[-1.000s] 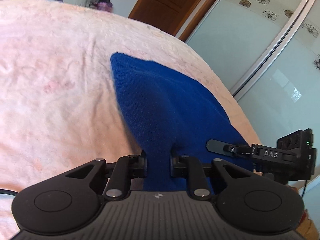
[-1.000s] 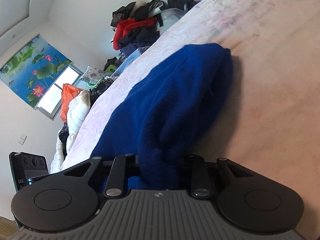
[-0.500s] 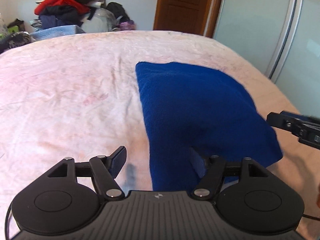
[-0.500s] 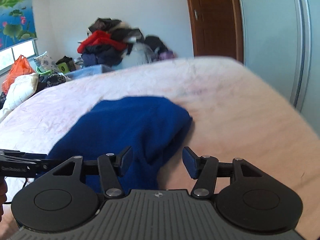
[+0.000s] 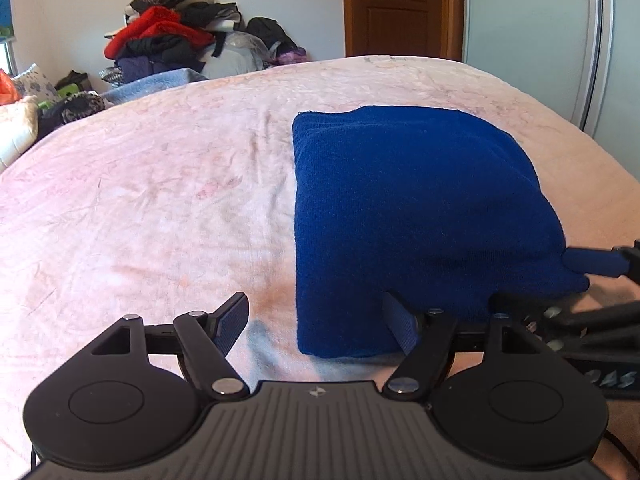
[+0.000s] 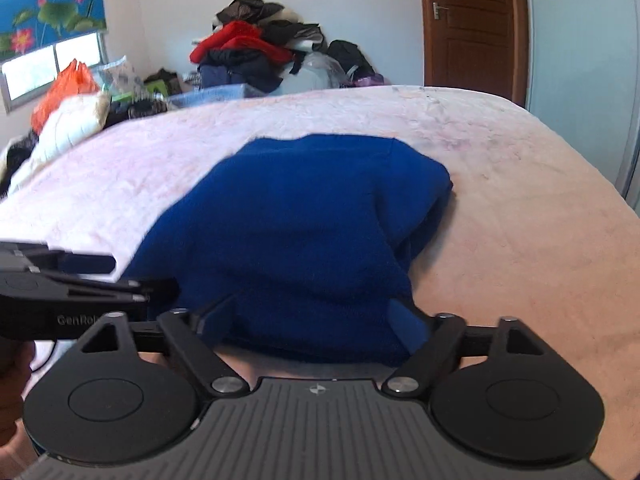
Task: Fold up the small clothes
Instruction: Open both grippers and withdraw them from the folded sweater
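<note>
1. On the pink bed cover (image 5: 160,200), just ahead of both our claws, lies the blue garment (image 5: 408,208), already folded into a thick packet.
2. Our left claw (image 5: 316,320) has its jaws opening, and nothing is pressed between them. The near left corner of the garment sits between its fingers, closer to the right finger.
3. Our right claw (image 6: 308,320) also has its jaws opening. The near edge of the garment lies between its fingers, but the pads do not squeeze it, so we judge it released.
4. The packet runs away from us toward the far side of the bed, and its near edge lies across in front of both claws. The left side is straight; the right side is rounder and bulkier.
5. Both hands are about equally near. The left stands at the left near corner, the right at the right part of the near edge.
6. We think the next move depends on this near edge, because each claw can reach its own end.
</note>
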`<state>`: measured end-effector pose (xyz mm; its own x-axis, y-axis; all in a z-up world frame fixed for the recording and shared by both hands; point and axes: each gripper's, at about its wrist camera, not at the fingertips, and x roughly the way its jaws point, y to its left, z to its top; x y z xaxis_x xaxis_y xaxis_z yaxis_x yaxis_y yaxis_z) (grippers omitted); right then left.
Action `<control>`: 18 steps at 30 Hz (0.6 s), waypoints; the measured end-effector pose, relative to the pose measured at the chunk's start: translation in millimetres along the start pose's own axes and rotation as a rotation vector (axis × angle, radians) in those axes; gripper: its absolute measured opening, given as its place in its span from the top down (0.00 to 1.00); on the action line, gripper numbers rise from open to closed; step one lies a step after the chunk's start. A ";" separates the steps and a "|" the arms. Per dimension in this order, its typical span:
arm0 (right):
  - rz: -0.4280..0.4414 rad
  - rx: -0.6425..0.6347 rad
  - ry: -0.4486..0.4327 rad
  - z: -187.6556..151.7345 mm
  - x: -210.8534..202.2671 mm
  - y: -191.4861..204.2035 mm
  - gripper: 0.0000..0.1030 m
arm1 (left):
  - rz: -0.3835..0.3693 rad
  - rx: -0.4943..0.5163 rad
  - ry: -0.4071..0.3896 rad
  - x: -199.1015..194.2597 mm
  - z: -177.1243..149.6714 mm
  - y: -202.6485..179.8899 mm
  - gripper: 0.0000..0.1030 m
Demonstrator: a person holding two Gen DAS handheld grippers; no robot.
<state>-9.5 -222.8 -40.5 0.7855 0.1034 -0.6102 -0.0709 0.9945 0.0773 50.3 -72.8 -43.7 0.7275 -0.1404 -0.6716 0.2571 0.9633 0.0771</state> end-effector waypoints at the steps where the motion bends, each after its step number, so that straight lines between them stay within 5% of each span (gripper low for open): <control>1: -0.021 0.002 0.015 -3.0 4.1 3.5 0.13 | 0.006 0.001 -0.004 -0.9 -1.5 -1.8 0.28; 2: -0.040 0.012 0.002 -6.5 4.6 3.7 0.07 | 0.012 0.007 -0.009 -2.6 -3.4 -4.6 0.28; 18: -0.025 0.071 0.032 -16.3 -17.4 6.9 0.04 | 0.000 -0.013 0.009 -21.7 -13.6 -7.3 0.26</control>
<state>-33.7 -217.4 -42.2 0.7662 0.0799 -0.6376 -0.0063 0.9931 0.1169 24.0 -73.7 -39.7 0.7220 -0.1386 -0.6778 0.2492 0.9661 0.0678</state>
